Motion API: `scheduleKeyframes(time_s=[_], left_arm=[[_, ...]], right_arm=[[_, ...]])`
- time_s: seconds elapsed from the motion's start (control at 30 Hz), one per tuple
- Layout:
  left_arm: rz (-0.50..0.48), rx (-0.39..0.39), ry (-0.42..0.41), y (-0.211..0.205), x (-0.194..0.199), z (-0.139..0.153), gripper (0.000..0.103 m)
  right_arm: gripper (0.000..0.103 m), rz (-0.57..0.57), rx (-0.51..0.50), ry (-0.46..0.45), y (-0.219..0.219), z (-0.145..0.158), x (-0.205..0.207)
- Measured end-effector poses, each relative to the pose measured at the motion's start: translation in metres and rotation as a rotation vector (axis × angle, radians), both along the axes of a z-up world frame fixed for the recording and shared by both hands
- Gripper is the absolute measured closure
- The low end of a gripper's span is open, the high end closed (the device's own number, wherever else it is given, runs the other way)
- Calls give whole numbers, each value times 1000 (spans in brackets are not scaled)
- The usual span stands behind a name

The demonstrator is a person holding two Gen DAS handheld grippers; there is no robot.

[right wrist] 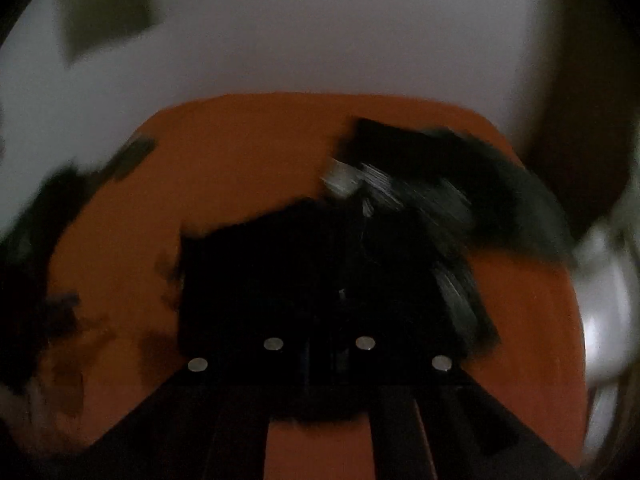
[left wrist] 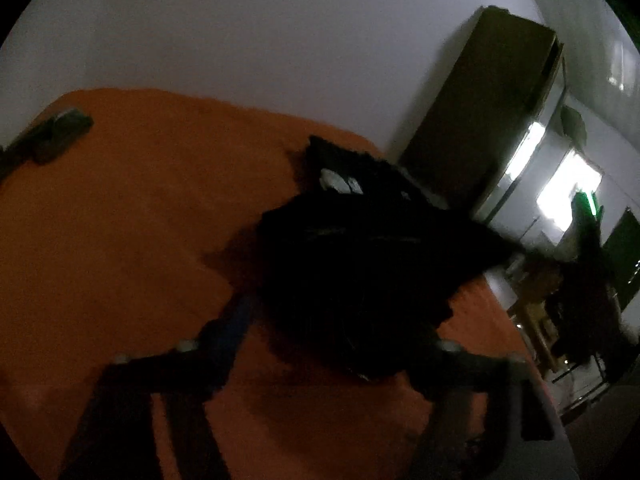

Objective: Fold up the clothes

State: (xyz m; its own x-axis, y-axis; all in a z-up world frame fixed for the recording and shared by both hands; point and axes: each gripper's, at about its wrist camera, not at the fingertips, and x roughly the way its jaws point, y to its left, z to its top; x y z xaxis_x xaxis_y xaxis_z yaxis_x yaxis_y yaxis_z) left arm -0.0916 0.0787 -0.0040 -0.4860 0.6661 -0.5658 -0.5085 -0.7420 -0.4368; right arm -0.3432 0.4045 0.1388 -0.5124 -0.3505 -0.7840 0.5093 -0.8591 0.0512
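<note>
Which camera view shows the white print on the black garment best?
The left wrist view. There the white print is fairly sharp, near the far edge of the black garment on the orange surface. The right wrist view also shows the print, but motion blur smears it into pale streaks.

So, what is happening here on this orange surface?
A person with a gripper in each hand is folding a black garment on an orange surface. The left gripper stands open around the near edge of the cloth, its pads not pressing on it. The right gripper is shut at the garment's near edge; the picture is too dark and blurred to tell whether it pinches the fabric. The garment lies bunched, not yet neatly folded.
</note>
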Motion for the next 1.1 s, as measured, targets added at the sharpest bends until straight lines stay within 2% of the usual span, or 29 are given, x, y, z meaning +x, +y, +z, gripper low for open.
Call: scheduleKeyframes(time_s=[0.1, 0.2, 0.27, 0.4, 0.5, 0.6, 0.67, 0.73, 0.87, 0.9, 1.0, 1.1], left_arm=[[-115, 3, -108, 20, -27, -23, 29], [-239, -55, -221, 71, -51, -53, 29], [-338, -55, -260, 112, -62, -57, 29], [-533, -56, -261, 193, -84, -24, 29], [-706, -236, -249, 275, -90, 10, 29], [-812, -411, -249, 346, -81, 13, 29], [-851, -554, -291, 390, -70, -13, 29], [-842, -662, -358, 424, -62, -40, 29], [-846, -906, -376, 497, -34, -73, 29], [-833, -966, -338, 512, -28, -77, 29], [-796, -1220, -144, 553, -10, -97, 29], [-802, -1432, -93, 566, 3, -130, 29]], right_arm=[[98, -184, 45, -68, 86, -37, 32], [98, -338, 6, -197, 133, -75, 49], [98, -379, -26, -224, 142, -80, 55], [98, -404, -39, -218, 137, -78, 59], [98, -392, -39, -253, 133, -84, 53], [98, -414, -55, -360, 135, -119, 54], [97, -426, -76, -401, 133, -132, 55], [97, -425, -76, -411, 128, -140, 57], [97, -421, -115, -428, 127, -142, 57], [97, -418, -117, -426, 127, -141, 58], [97, -407, -127, -425, 125, -143, 62], [97, -415, -157, -428, 122, -144, 62]])
